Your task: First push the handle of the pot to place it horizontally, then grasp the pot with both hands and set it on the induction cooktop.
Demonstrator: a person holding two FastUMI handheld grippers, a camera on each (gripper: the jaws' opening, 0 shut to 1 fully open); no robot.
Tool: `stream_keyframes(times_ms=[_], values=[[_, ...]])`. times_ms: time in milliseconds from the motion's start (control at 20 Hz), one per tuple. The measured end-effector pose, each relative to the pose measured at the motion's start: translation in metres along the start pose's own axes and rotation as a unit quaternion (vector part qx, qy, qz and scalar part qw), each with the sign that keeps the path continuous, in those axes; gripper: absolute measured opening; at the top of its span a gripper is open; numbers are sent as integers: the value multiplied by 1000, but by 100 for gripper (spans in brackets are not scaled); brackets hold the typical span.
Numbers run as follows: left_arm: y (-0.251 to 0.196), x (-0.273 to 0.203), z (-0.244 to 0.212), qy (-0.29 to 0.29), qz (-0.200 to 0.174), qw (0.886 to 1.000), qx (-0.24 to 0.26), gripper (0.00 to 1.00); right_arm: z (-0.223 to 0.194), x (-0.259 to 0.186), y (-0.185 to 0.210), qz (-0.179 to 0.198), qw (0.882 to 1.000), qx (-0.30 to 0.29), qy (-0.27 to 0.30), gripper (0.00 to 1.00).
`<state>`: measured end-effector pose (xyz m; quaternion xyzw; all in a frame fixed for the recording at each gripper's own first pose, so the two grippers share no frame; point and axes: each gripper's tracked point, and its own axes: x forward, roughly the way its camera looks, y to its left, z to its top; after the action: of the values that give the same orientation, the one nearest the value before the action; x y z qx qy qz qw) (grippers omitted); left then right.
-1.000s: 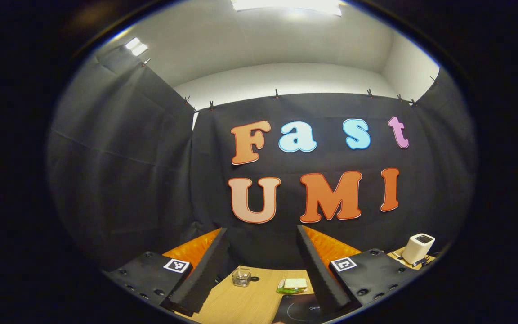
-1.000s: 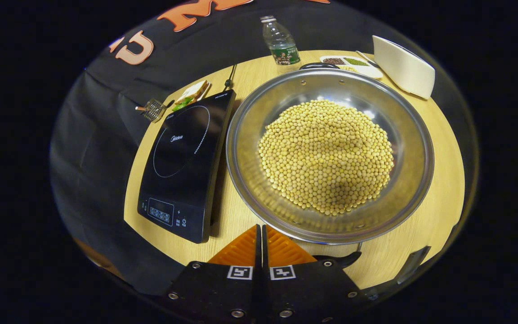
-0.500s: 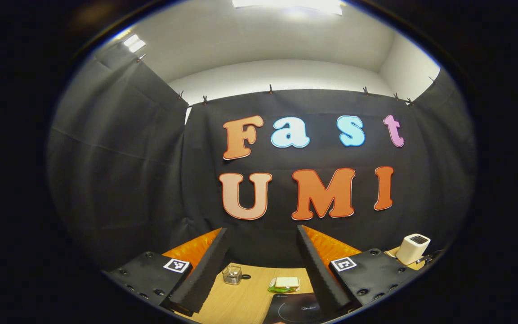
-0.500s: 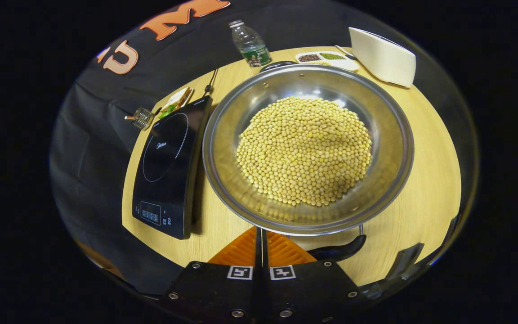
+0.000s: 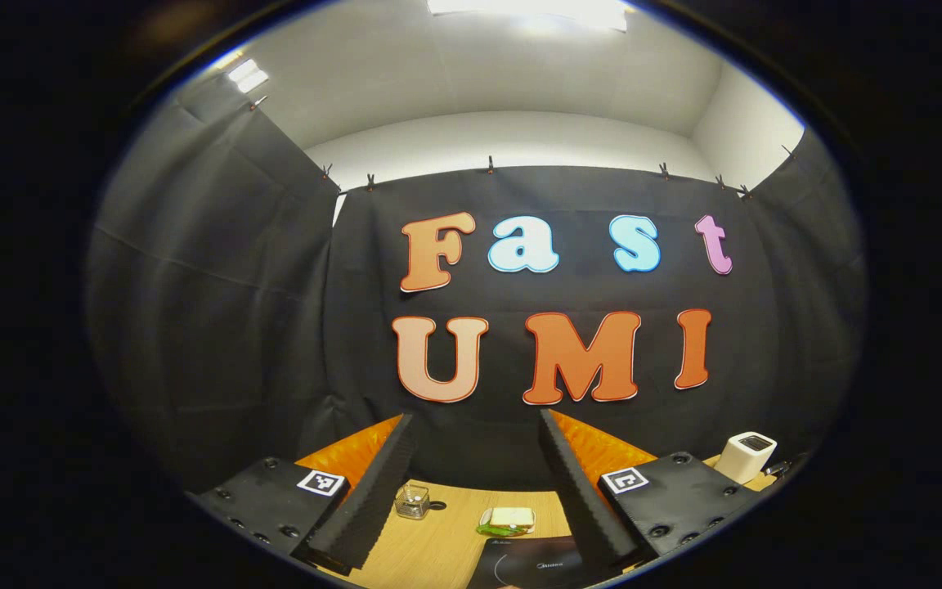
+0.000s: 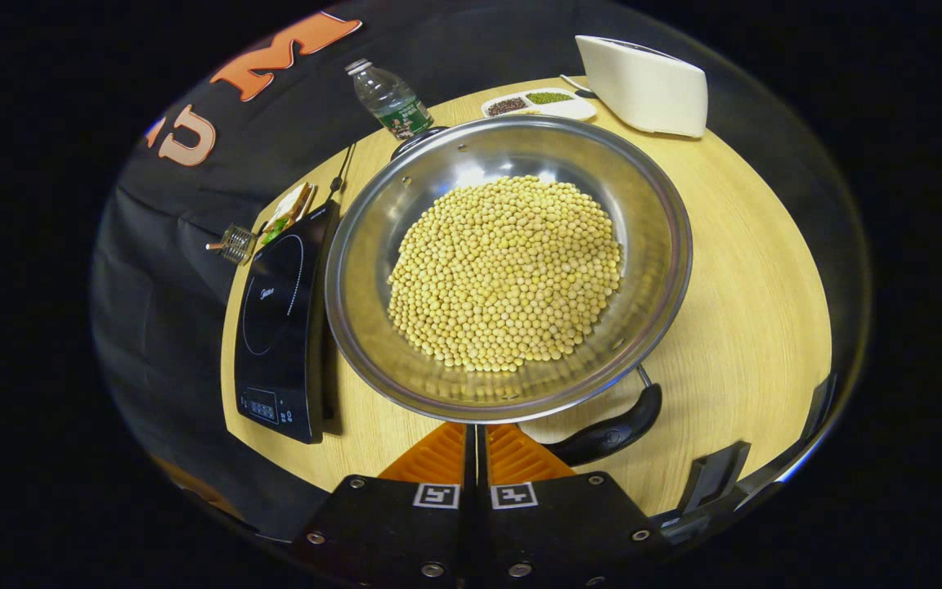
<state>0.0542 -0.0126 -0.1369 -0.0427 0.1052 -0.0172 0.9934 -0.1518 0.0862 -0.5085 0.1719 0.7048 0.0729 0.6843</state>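
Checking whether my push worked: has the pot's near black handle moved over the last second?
Yes. The black handle has swung out from under the pot rim, rightward across the table, which stays fixed.

Water bottle (image 6: 390, 99), white appliance (image 6: 643, 84), divided spice dish (image 6: 538, 104), sandwich (image 5: 509, 518), glass cup (image 5: 411, 501)

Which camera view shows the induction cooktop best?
The right gripper view: the whole induction cooktop lies on the table, left of the pot, with its ring and control panel visible. The left gripper view catches a dark slice of it at the bottom, between the open left claw.
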Motion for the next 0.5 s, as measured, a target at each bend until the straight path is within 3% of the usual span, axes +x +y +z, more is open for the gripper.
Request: stream_keyframes(times_ms=[500], values=[[1, 9, -9, 16, -2, 1000, -4, 100, 16, 0, -37, -23, 999, 34, 6, 0]])
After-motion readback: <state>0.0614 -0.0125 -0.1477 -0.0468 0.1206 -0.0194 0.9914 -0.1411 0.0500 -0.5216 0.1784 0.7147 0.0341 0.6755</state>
